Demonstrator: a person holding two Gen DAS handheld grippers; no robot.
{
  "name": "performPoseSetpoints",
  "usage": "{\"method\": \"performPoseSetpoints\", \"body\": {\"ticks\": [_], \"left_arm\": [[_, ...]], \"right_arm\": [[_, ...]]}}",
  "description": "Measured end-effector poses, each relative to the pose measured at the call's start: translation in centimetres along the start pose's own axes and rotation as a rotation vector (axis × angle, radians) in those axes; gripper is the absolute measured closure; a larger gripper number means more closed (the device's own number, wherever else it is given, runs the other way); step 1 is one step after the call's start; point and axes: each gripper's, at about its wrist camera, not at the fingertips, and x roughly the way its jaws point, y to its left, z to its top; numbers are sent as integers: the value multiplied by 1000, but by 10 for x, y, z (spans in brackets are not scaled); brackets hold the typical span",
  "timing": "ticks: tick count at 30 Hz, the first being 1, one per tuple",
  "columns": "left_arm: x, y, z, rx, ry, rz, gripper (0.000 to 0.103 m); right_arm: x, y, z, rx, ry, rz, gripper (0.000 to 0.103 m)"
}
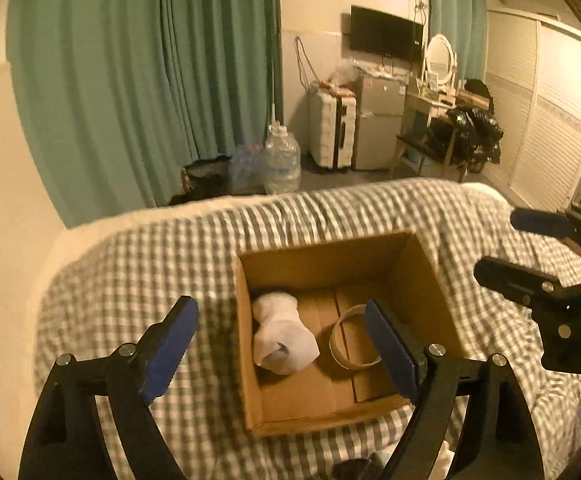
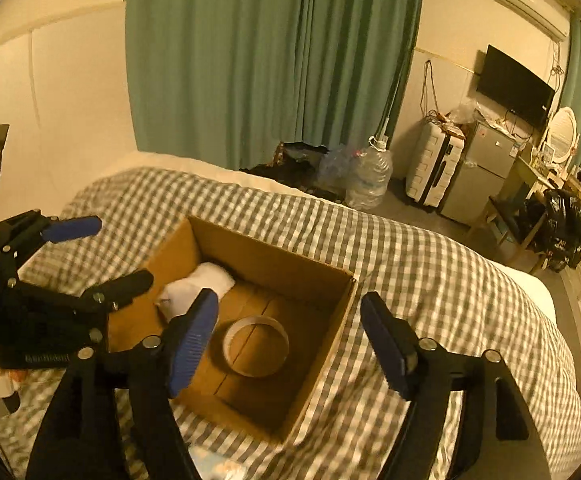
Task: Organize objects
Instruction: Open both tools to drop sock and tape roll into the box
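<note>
With both our grippers spread empty, left gripper (image 1: 280, 344) nearer sock (image 1: 282, 336) at twelve o'clock; right gripper (image 2: 290, 344) over tape ring (image 2: 255, 347) in box (image 2: 250, 252).

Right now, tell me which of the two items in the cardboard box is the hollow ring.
The tape roll, a thin open hoop lying flat on the box floor. The other item, the rolled white socks, is a soft solid bundle nearer the box's corner.

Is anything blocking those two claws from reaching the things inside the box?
Nothing visible. The cardboard box is open on top, and the white sock and tape ring lie uncovered below the open left gripper and right gripper.
</note>
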Motion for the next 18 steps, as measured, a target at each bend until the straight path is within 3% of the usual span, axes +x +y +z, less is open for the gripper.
{"method": "performPoseSetpoints", "body": {"ticks": [4,11,18], "left_arm": [[-49,-2,13,-3,-77,36,4],[-109,-7,14,-14,-79,76,3],[-142,-13,-2,43,-64,126,1]], "right_arm": [[-45,0,8,19,5,20,22],[-130,3,7,4,-61,37,13],[-181,12,-4,-29,-72,24,6]]}}
